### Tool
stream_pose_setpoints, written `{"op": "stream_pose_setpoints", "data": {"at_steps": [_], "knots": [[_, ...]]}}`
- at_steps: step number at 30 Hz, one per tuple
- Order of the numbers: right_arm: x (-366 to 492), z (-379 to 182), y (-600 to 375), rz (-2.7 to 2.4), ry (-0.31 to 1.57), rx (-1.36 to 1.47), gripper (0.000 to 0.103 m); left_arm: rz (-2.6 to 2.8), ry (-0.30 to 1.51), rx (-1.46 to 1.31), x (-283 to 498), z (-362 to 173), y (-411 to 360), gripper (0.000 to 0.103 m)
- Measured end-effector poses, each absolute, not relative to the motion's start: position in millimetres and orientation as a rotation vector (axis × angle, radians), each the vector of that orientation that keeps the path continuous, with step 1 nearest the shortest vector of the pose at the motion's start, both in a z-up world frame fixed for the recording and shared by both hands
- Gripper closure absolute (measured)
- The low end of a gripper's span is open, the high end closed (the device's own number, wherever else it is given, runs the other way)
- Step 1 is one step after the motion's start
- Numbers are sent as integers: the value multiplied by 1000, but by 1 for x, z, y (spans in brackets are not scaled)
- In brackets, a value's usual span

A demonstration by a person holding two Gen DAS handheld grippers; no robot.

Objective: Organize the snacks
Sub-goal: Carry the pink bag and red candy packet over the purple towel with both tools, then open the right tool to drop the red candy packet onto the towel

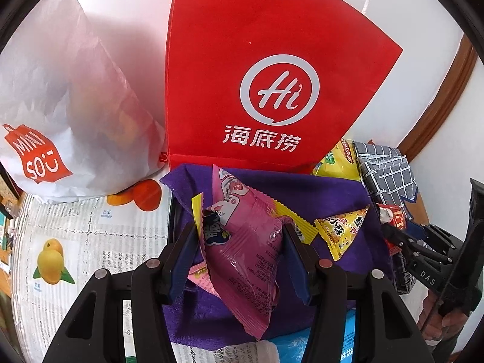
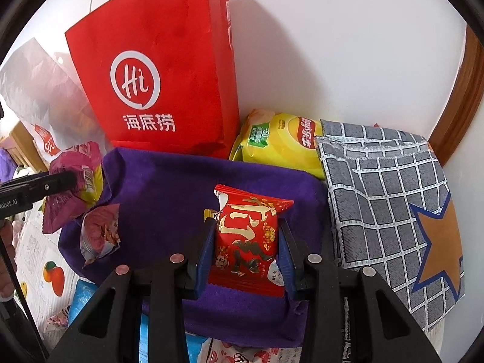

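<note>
Between the left gripper's (image 1: 239, 251) blue pads sits a glossy pink snack packet (image 1: 242, 260) with crimped edges, pinched and hanging over the purple cloth (image 1: 332, 193). Right gripper (image 2: 245, 252) clamps a shiny red packet (image 2: 246, 242) with gold lettering, also above that fuzzy cloth. Behind: red nonwoven bag (image 2: 157, 75), crinkled white bag (image 1: 69, 96), yellow chip bag (image 2: 281, 145), grey grid-pattern fabric (image 2: 387, 199).

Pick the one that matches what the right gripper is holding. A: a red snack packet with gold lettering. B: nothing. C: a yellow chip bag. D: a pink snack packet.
A: in the right wrist view the right gripper has both blue pads pressed on the red snack packet over the purple cloth.
</note>
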State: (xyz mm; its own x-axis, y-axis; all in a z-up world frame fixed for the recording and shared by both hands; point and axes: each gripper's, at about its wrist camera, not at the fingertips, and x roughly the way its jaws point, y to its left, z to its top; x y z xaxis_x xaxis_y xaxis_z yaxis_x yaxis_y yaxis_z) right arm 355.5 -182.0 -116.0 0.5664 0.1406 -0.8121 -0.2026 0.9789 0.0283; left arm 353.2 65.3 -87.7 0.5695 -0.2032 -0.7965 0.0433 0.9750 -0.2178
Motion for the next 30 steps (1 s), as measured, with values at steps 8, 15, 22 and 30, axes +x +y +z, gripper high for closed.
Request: {"op": "stream_pose_setpoints", "data": {"at_steps": [8, 15, 22, 30], "knots": [[357, -119, -181, 203, 966, -78, 64, -118, 946, -200, 353, -85, 78, 49], [360, -124, -180, 225, 993, -70, 64, -128, 961, -216, 356, -89, 79, 49], [359, -134, -170, 263, 1047, -112, 64, -175, 991, -204, 356, -96, 61, 49], [359, -146, -164, 257, 1092, -144, 64, -218, 1021, -185, 356, -106, 42, 49]]}}
